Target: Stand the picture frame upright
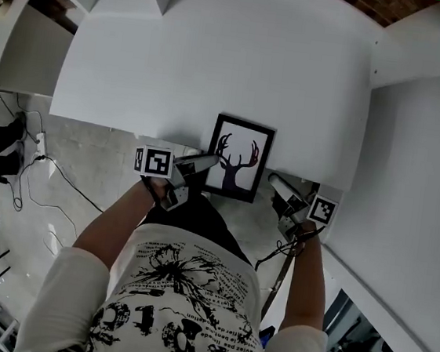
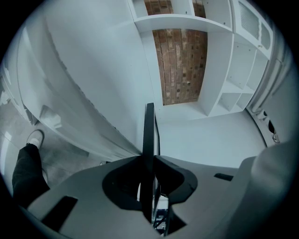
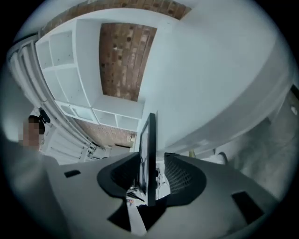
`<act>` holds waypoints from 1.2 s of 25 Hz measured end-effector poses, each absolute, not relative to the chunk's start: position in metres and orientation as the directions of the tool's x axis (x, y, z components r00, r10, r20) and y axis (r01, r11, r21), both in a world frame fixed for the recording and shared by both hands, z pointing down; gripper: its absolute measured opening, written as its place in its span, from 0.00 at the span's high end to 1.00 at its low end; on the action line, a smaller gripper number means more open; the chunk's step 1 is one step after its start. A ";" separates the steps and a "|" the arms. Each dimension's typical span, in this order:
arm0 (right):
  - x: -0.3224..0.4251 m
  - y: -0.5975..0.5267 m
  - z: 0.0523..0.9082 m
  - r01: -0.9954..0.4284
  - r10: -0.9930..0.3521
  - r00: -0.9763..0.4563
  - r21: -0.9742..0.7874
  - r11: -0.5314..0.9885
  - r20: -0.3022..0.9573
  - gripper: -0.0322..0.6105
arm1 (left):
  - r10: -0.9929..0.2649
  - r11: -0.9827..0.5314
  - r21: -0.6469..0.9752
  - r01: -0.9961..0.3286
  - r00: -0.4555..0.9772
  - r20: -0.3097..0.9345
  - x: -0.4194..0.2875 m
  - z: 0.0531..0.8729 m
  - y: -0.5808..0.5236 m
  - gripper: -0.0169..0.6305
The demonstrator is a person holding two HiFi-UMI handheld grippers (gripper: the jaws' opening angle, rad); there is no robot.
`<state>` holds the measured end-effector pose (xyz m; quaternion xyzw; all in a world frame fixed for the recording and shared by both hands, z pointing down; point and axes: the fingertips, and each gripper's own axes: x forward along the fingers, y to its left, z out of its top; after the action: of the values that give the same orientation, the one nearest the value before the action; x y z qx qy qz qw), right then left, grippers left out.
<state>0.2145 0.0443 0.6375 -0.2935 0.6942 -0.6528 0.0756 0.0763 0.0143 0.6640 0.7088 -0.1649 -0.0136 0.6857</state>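
- We are holding the picture frame (image 1: pixel 239 158), a black one with a deer-antler print, at the lower middle of the head view, by the near edge of the white table (image 1: pixel 216 68); its face is showing to that camera, so we are judging it not yet upright
- The left gripper (image 1: pixel 202 162) is pinching the frame's left moulding, its jaws nearly together on the thin black edge
- The right gripper (image 1: pixel 274 183) is straddling the frame's right edge with jaws well apart; a gap is showing beside one pad, so it is not gripping
- We are expecting a light, stiff frame with smooth, slippery moulding and a front that is probably breakable, so we are taking it by the side mouldings, never the face
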 end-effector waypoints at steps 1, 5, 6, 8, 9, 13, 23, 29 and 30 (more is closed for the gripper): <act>0.210 0.046 0.643 -0.302 -0.482 -0.831 -0.953 -0.029 0.278 0.71 | -0.249 -0.007 0.976 -0.216 0.946 0.207 0.077 0.664 0.015 0.84; 0.188 0.042 0.647 -0.215 -0.429 -0.881 -0.976 -0.015 0.201 0.70 | -0.232 -0.011 0.976 -0.217 0.950 0.208 0.077 0.666 0.015 0.84; 0.184 0.039 0.646 -0.198 -0.425 -0.887 -0.980 -0.009 0.183 0.70 | -0.227 -0.014 0.976 -0.219 0.951 0.210 0.077 0.666 0.015 0.84; 0.180 0.035 0.646 -0.182 -0.416 -0.893 -0.983 -0.013 0.171 0.70 | -0.216 -0.018 0.975 -0.220 0.953 0.211 0.077 0.665 0.015 0.84; 0.179 0.035 0.648 -0.181 -0.408 -0.896 -0.983 -0.019 0.173 0.71 | -0.211 -0.019 0.976 -0.219 0.955 0.210 0.077 0.665 0.015 0.84; 0.174 0.035 0.652 -0.167 -0.377 -0.912 -0.986 -0.023 0.163 0.75 | -0.200 -0.026 0.976 -0.217 0.958 0.208 0.078 0.665 0.016 0.84; 0.173 0.035 0.646 -0.149 -0.332 -0.933 -0.989 0.010 0.137 0.83 | -0.172 -0.041 0.977 -0.208 0.965 0.198 0.078 0.663 0.018 0.83; 0.168 0.028 0.629 -0.128 -0.298 -0.949 -0.989 0.074 0.100 0.83 | -0.217 -0.093 0.978 -0.187 0.962 0.164 0.074 0.648 0.013 0.83; 0.167 0.028 0.626 -0.122 -0.292 -0.952 -0.989 0.084 0.093 0.83 | -0.230 -0.103 0.977 -0.187 0.960 0.160 0.073 0.645 0.012 0.83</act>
<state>0.1671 0.0278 0.6258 -0.1409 0.7334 -0.6620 0.0641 0.0730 0.0124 0.6445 0.7426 -0.1404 -0.0163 0.6547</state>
